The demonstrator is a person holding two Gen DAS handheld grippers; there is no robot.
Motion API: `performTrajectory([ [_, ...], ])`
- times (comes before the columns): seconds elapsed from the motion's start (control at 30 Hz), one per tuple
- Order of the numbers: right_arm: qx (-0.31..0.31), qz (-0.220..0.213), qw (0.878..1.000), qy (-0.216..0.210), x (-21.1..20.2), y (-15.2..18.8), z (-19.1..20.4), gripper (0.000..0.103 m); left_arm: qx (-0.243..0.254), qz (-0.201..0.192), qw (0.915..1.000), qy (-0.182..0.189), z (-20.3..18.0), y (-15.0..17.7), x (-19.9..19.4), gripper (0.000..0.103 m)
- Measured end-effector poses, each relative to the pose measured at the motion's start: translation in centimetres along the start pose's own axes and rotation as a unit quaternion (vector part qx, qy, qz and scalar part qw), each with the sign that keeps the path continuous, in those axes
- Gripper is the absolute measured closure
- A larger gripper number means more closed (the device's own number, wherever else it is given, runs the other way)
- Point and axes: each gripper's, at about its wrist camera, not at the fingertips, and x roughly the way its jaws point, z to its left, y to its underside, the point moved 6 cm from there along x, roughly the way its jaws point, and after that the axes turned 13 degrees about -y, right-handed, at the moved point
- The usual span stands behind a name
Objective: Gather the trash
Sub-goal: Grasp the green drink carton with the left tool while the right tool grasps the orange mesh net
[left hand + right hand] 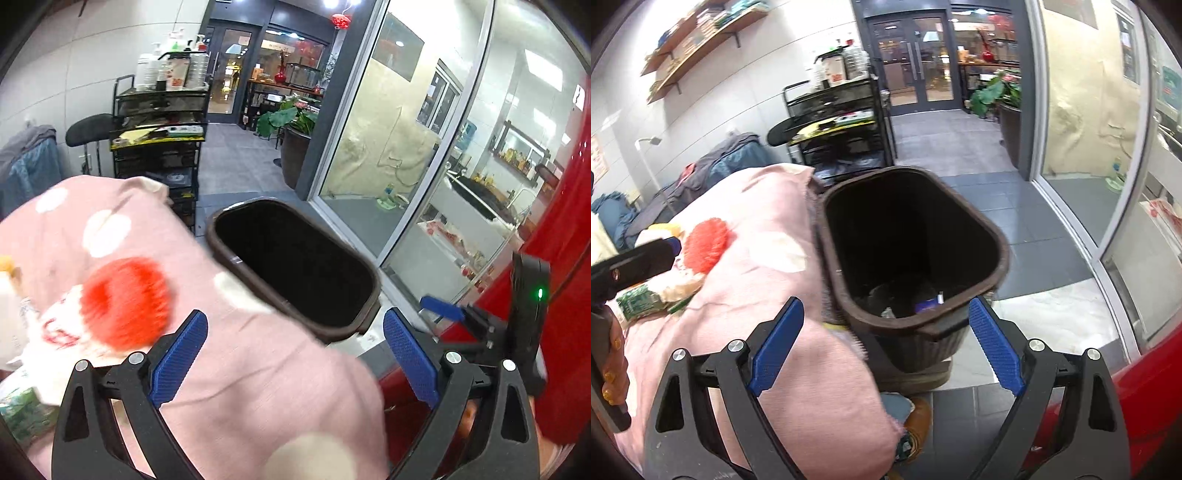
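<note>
A dark brown trash bin (295, 264) (912, 254) stands on the floor beside a table covered with a pink spotted cloth (155, 266) (757, 258). Bits of trash lie at its bottom (925, 304). My left gripper (295, 354) is open and empty, over the cloth's edge, just short of the bin. My right gripper (886, 343) is open and empty, just above the bin's near rim. A green wrapper (637, 301) and pale crumpled wrappers (679, 286) lie on the cloth at the left, next to a red patch (705, 243). The left gripper's tip (639, 258) shows near them.
A black wire shelf cart (159, 133) (842, 125) with bottles stands behind the table. Glass walls (399, 147) run along the right. A potted plant (1004, 107) stands by the glass door. A red surface (561, 206) is at the far right. Grey tiled floor (979, 199) lies beyond the bin.
</note>
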Motion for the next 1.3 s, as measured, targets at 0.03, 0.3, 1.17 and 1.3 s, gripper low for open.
performTrajectory([
  [0.03,-0.005,0.002,1.0,-0.005,0.1,-0.1,0.6,0.013,0.004,0.001,1.0,-0.003,0.9,0.4,-0.5,0.009],
  [0.3,-0.038,0.022,0.997,-0.06,1.2,-0.1,4.7,0.013,-0.003,0.016,0.9979,-0.062,7.9,3.0,-3.5,0.009],
  [1.17,-0.088,0.078,0.985,-0.127,5.1,-0.1,13.8,0.013,0.198,0.296,0.9297,-0.095,20.6,9.3,1.1,0.028],
  [1.3,-0.094,0.086,0.983,-0.133,5.9,-0.6,14.6,0.013,0.181,0.28,0.938,-0.095,21.1,9.4,1.2,0.043],
])
